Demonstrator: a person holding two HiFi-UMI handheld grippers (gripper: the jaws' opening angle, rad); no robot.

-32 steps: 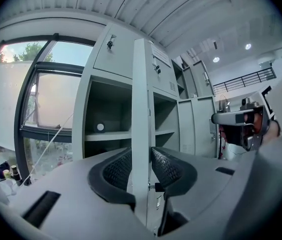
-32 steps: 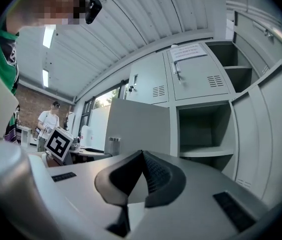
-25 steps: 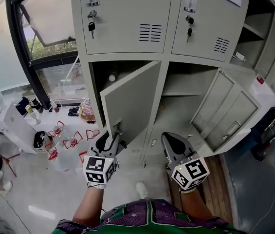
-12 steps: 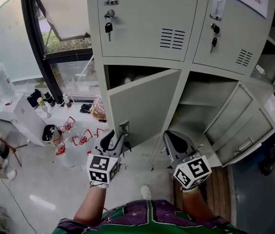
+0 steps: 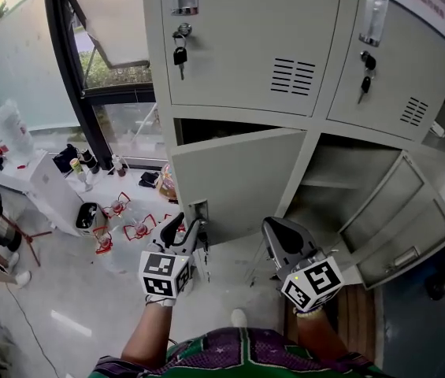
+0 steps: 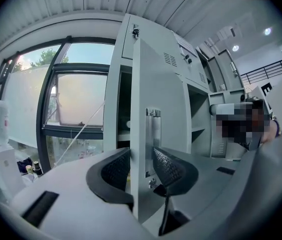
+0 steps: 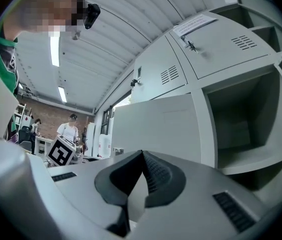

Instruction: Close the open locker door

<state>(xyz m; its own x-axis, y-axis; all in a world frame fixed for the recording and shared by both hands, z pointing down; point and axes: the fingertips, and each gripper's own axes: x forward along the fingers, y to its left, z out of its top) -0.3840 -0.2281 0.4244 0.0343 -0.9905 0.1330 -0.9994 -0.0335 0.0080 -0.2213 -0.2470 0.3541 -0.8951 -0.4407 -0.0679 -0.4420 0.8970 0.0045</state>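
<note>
The open grey locker door [image 5: 238, 179] of the lower left compartment stands partly ajar, hinged on its right side. My left gripper [image 5: 190, 227] is shut on the door's free edge by the recessed handle [image 5: 202, 211]. In the left gripper view that door edge [image 6: 141, 109] runs between the two pads, with the left gripper [image 6: 141, 160] clamped on it just below the handle [image 6: 153, 129]. My right gripper [image 5: 274, 228] is shut and holds nothing, hanging in front of the door's lower right part. In the right gripper view, the right gripper [image 7: 142, 156] faces the door's face [image 7: 155, 129].
A second locker door [image 5: 399, 219] stands wide open at the lower right. Two closed upper lockers carry keys [image 5: 179, 55]. On the floor at left lie red wire stands [image 5: 127, 228], a white box [image 5: 53, 195] and bottles below a window [image 5: 116, 30].
The left locker door has swung further toward its frame, with my left gripper moving along on its edge. My right gripper has drifted forward beside it, still shut.
</note>
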